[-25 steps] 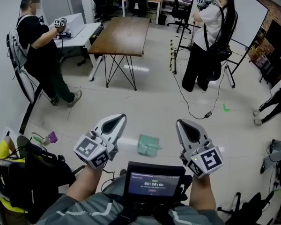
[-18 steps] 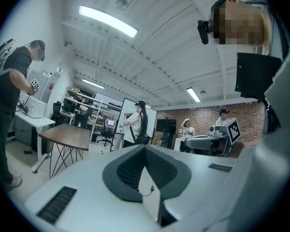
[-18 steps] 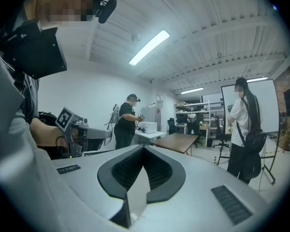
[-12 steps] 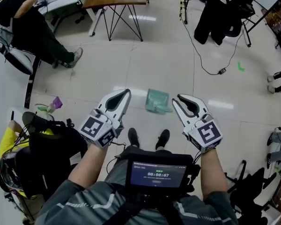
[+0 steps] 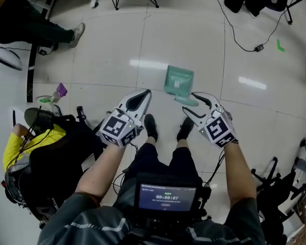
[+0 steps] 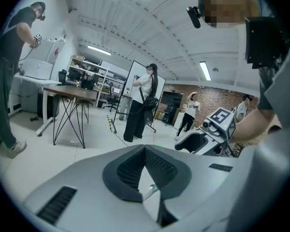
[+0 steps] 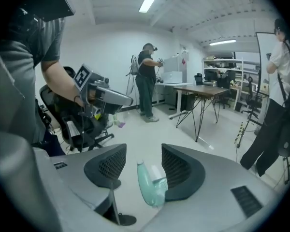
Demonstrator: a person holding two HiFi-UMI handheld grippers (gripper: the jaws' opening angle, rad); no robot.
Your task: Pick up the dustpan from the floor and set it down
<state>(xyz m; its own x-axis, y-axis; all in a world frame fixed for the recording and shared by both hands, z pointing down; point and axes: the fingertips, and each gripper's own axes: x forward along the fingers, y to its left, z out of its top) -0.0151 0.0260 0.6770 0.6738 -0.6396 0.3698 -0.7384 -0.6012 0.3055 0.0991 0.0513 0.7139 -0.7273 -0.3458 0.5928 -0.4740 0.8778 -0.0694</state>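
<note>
Head view is showing the left gripper point(image 5: 143, 95) hovering above the white tiled floor point(image 5: 107, 45), its jaws pressed together with nothing between them. Just to its right, the pale green plastic dustpan point(image 5: 179, 79) is lying flat on the floor ahead of the person's black shoes point(image 5: 151, 126), its handle pointing toward them. The right gripper point(image 5: 190, 104) is reaching over that handle. Its jaws have just been opening and are standing spread, with the handle sitting between them.

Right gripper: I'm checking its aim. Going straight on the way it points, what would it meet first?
The dustpan, probably: its handle lies between the jaws of the right gripper, which have just been opening, apparently not touching it.
</note>
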